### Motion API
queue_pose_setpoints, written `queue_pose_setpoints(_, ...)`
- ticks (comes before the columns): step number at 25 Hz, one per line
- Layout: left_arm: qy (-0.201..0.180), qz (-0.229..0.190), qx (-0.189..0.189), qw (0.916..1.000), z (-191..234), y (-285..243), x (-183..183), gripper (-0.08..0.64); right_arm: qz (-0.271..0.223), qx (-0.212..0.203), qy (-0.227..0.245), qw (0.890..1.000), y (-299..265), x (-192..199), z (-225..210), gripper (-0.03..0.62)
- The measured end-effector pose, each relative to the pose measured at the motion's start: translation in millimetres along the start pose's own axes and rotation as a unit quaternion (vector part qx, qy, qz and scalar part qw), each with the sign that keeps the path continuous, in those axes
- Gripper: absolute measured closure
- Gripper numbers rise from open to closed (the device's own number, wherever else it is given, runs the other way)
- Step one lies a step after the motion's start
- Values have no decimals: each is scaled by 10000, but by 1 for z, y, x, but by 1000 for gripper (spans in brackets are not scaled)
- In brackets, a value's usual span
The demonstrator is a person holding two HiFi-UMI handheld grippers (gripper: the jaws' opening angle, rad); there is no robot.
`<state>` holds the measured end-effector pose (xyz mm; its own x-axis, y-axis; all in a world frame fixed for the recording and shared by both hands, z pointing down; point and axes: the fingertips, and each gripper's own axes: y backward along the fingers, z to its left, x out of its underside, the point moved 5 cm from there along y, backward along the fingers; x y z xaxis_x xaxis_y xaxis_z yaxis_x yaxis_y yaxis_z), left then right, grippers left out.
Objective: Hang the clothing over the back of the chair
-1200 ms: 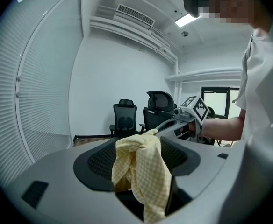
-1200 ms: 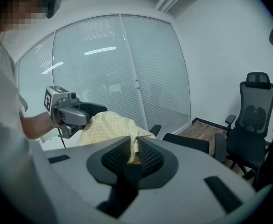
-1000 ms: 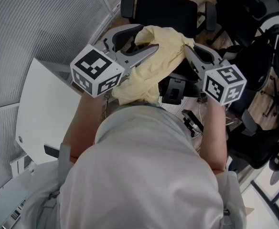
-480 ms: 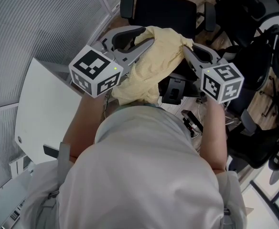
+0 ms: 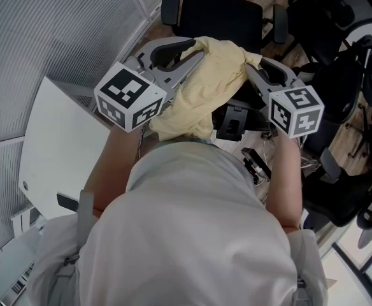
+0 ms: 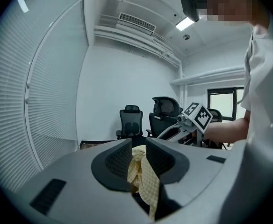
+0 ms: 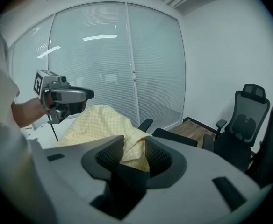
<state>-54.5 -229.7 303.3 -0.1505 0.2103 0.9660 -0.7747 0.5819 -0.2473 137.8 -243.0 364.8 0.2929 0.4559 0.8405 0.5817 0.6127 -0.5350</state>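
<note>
A pale yellow checked garment (image 5: 205,85) lies bunched over the back of a black office chair (image 5: 221,14) in front of me. My left gripper (image 5: 195,48) comes in from the left. Its jaws are closing, and its pads pinch a fold of the garment (image 6: 143,174) between them (image 6: 137,155). From the right, my right gripper (image 5: 251,69) reaches the garment's other side. Its jaws are opening, and the garment (image 7: 99,122) lies loosely in the gap (image 7: 134,153), apart from the left pad. Most of the chair's back is hidden under the fabric.
A white table (image 5: 52,152) stands at my left, by a glass wall with blinds (image 5: 58,24). Several other black office chairs (image 5: 342,75) crowd the right side on the wooden floor. The person's torso fills the lower head view.
The left gripper's jaws have drawn together on the garment. The right gripper has shifted only slightly, and the garment stays on the chair back.
</note>
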Motion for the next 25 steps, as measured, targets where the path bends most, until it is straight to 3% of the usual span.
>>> queue_pose_setpoints(17,-11,109,-57,9999,1,-2,9,517,57,157,-50,9998,3,3,-8,412)
queue_pose_setpoints(25,7,146,33,9999,-4,-5,14,520,-77,549,-126,9984,17,2,-27,405)
